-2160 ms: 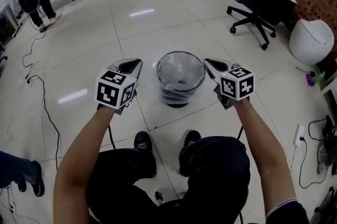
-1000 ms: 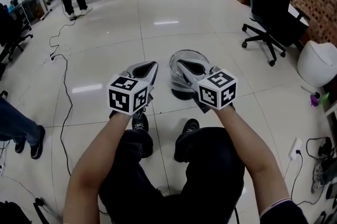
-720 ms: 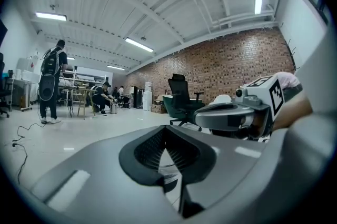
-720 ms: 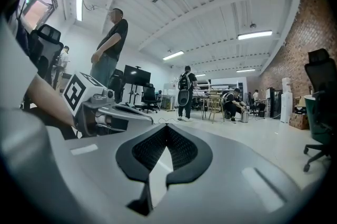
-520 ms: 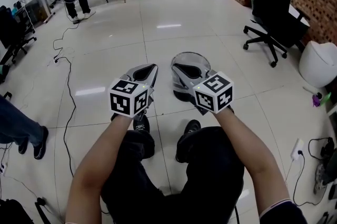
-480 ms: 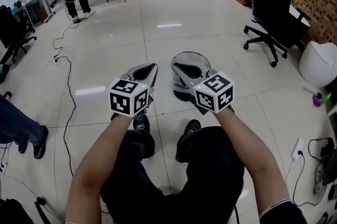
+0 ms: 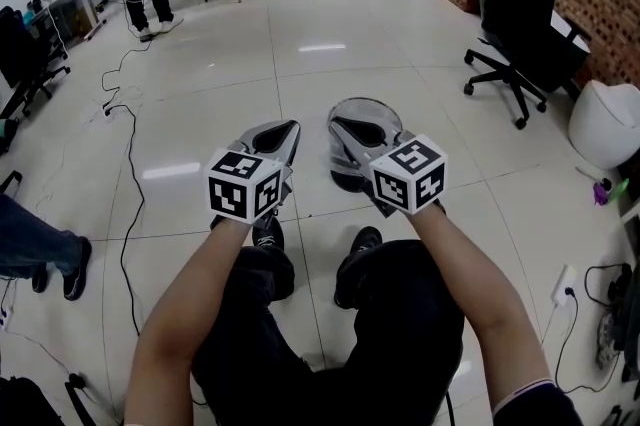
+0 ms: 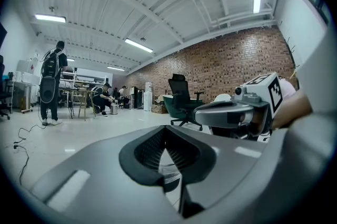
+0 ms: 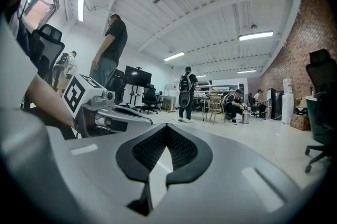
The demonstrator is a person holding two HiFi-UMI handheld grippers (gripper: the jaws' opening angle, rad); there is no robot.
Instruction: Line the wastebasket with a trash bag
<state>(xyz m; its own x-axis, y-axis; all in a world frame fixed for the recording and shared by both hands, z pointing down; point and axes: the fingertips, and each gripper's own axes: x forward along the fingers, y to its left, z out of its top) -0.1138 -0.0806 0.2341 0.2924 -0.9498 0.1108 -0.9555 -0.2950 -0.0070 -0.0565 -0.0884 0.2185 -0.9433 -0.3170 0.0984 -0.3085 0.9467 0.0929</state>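
Note:
The wastebasket [image 7: 377, 111] stands on the tiled floor in front of my knees, with a clear trash bag over its rim. In the head view most of it is hidden behind my right gripper [image 7: 336, 125], which hovers level above its near left side with its jaws shut and empty. My left gripper [image 7: 291, 127] is held beside it, just left of the basket, also shut on nothing. The left gripper view shows closed jaws [image 8: 166, 129] and the right gripper [image 8: 231, 112] alongside. The right gripper view shows closed jaws [image 9: 167, 128] and the left gripper [image 9: 110, 115].
A black office chair [image 7: 520, 14] stands at the back right, with a white rounded bin [image 7: 605, 119] by the brick wall. Cables [image 7: 125, 174] trail across the floor at left, and a plug strip with cables [image 7: 565, 284] lies at right. A person's legs [image 7: 40, 249] stand at the left edge.
Since the earliest frame both grippers have come together from either side of the basket. Over the last half second they have held still; the legs at the left edge shifted slightly.

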